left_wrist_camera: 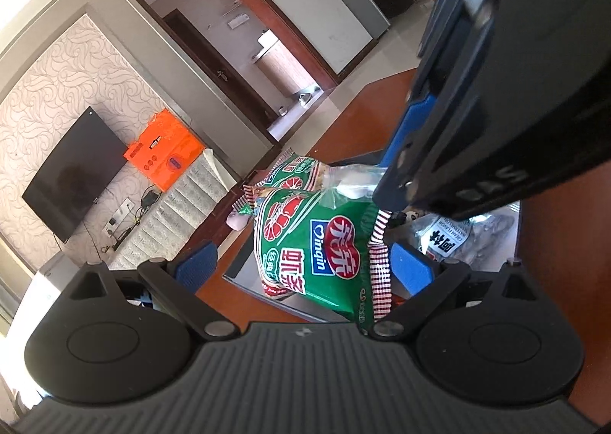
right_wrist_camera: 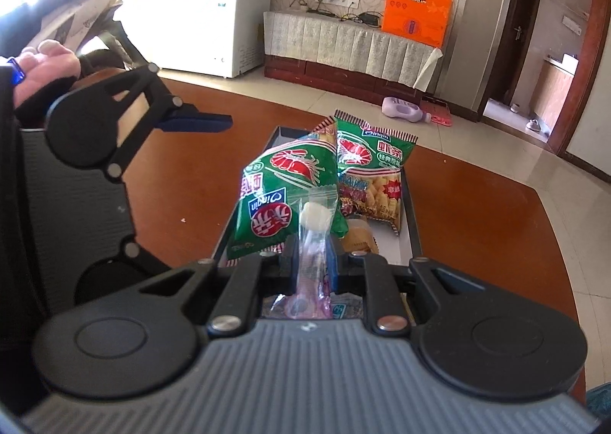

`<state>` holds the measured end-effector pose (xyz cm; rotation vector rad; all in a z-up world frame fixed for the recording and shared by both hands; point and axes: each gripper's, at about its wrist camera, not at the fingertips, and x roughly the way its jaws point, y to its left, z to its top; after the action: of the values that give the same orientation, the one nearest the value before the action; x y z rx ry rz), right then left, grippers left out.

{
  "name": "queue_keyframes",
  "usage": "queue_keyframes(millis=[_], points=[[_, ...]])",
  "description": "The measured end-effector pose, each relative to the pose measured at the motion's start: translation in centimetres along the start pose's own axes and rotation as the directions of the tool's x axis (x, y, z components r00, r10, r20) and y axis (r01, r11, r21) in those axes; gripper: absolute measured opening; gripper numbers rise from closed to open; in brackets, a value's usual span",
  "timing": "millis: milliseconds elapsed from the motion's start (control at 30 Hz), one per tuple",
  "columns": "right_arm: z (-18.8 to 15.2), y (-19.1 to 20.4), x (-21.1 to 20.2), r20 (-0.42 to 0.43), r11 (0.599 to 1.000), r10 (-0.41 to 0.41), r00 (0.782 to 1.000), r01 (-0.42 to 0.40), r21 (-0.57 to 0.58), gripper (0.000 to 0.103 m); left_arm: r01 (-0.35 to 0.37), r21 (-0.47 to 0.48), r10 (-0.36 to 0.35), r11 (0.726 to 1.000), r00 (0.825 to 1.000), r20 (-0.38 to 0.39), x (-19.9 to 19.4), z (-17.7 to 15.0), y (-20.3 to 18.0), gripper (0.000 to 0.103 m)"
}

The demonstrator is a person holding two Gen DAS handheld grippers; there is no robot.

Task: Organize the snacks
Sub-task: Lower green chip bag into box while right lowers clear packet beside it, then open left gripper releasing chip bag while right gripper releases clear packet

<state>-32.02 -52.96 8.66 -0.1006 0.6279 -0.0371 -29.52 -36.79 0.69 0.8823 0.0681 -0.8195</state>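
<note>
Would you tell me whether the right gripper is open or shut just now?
Shut: the right gripper has its blue pads pinching a small clear snack packet above the tray.

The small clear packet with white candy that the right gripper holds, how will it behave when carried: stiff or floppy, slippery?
The clear candy packet is probably floppy: thin film, crumpled where the right gripper pinches it. Likely light, since it sticks out unsupported. The glossy film may slip, so a firm grip seems wise.

Green shrimp-chip bags [left_wrist_camera: 305, 243] printed with red prawns and red-and-white striped edges; clear wrapper [right_wrist_camera: 315, 227] holding white candy; blue gripper pads [left_wrist_camera: 414, 269]; reddish-brown table [right_wrist_camera: 477, 227]; orange box [right_wrist_camera: 416, 10]; cream swirl-patterned wallpaper [left_wrist_camera: 49, 90].
</note>
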Motion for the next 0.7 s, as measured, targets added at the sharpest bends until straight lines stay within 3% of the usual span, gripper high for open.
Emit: queue_keyframes(millis=[467, 600, 700], points=[[-0.3, -1.2, 1.0, -0.026, 0.999, -0.040, 0.999, 0.041, 0.030, 0.020, 0.010, 0.016, -0.010, 1.000, 1.000, -0.014, -0.1, 0.0, -0.2, 0.100], [-0.5, -1.7, 0.4, -0.008, 0.998, -0.027, 1.000, 0.027, 0.063, 0.029, 0.014, 0.029, -0.014, 0.999, 1.000, -0.013, -0.3, 0.1, -0.2, 0.100], [-0.6, -1.6, 0.0, 0.012, 0.998, -0.016, 1.000, 0.015, 0.067, 0.046, 0.015, 0.043, -0.014, 0.999, 1.000, -0.015, -0.6, 0.0, -0.3, 0.101]])
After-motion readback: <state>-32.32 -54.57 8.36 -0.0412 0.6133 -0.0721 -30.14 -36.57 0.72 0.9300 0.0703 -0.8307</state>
